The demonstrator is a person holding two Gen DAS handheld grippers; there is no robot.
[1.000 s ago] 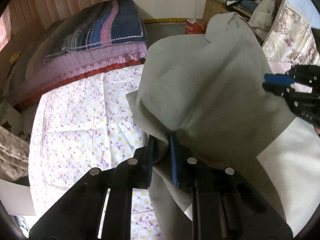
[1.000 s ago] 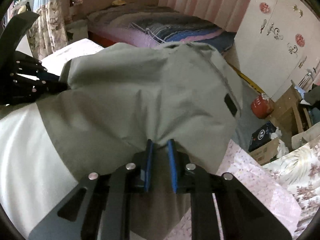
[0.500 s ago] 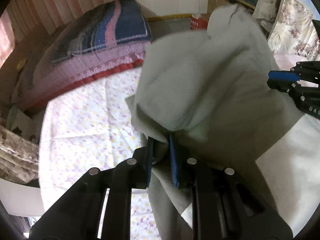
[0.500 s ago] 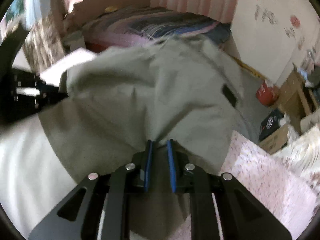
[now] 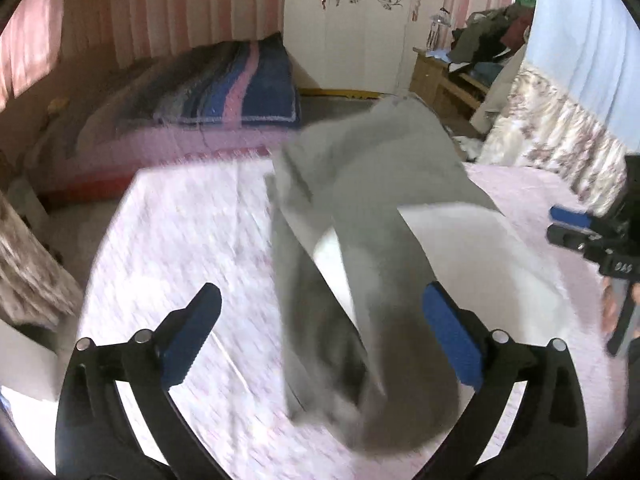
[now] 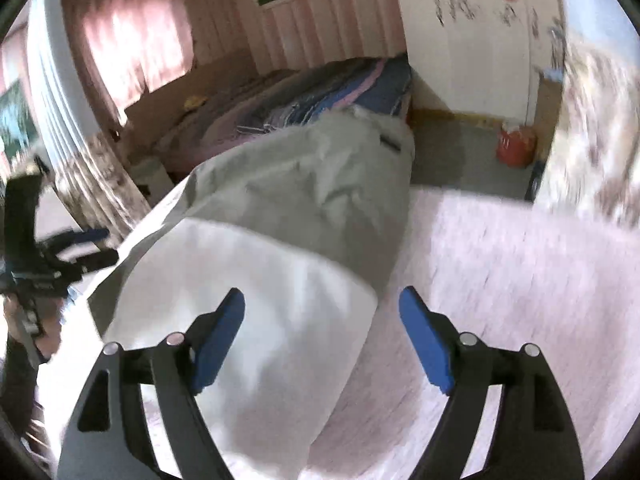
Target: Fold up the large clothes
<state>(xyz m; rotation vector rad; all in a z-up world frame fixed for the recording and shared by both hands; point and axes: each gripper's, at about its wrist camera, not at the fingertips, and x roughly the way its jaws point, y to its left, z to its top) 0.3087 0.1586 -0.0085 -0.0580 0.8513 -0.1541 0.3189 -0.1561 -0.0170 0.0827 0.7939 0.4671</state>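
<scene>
Grey and white cloth makes up the garment, which lies in the middle of the left wrist view, heaped on the pink flowered sheet of the near bed — the grey part bunched toward the top of the frame, the white part curving down to the lower right. Both tools are letting go: the left tool has its jaws opening wide with a loose grey fold between them that neither pad presses, and the right tool has its jaws opening too, the white edge under its left finger, nothing gripped. The garment looks light, thin and limp, so it will likely sag and slide rather than hold a crease; a pinch of one layer could drag the rest askew. Judging by the lie of it, the better holds are the outer corners of the white hem and the grey far end — taken at both sides together so the fold falls straight.
</scene>
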